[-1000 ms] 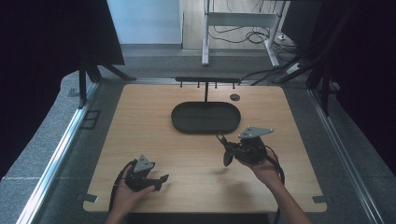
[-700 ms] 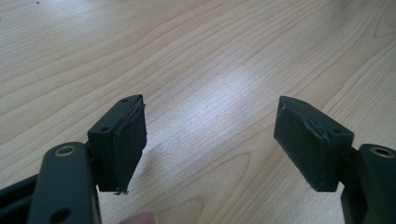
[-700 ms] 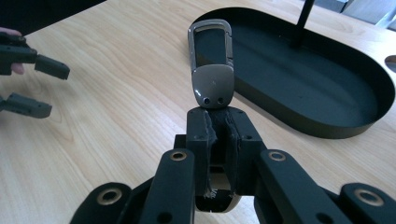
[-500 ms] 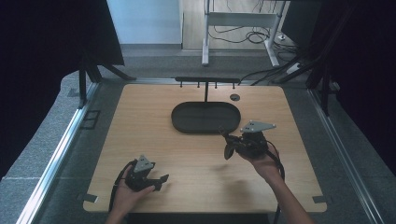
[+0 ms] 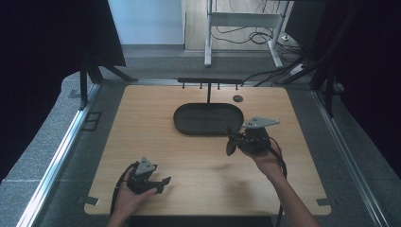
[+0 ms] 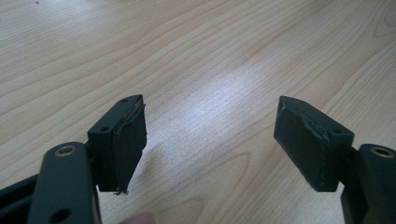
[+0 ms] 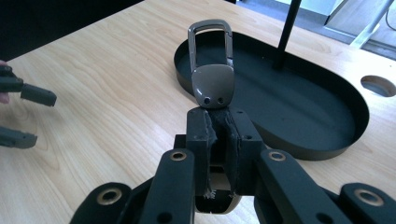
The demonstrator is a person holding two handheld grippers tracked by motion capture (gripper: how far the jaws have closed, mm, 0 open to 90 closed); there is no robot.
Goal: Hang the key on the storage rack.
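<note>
We see the right gripper (image 7: 218,135) pinching a metal key-ring clasp (image 7: 211,70) between its fingers, the clasp jutting toward twelve o'clock over the near rim of the black oval tray (image 7: 327,154), while the left gripper (image 6: 210,140) rests spread over the bare surface (image 6: 210,56).

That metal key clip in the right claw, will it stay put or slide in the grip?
The key clip looks like rigid metal, so it likely won't flex. Its smooth, glossy body may slip; the right claw pinches only its lower end. Upright and top-heavy, it could pivot if bumped.
</note>
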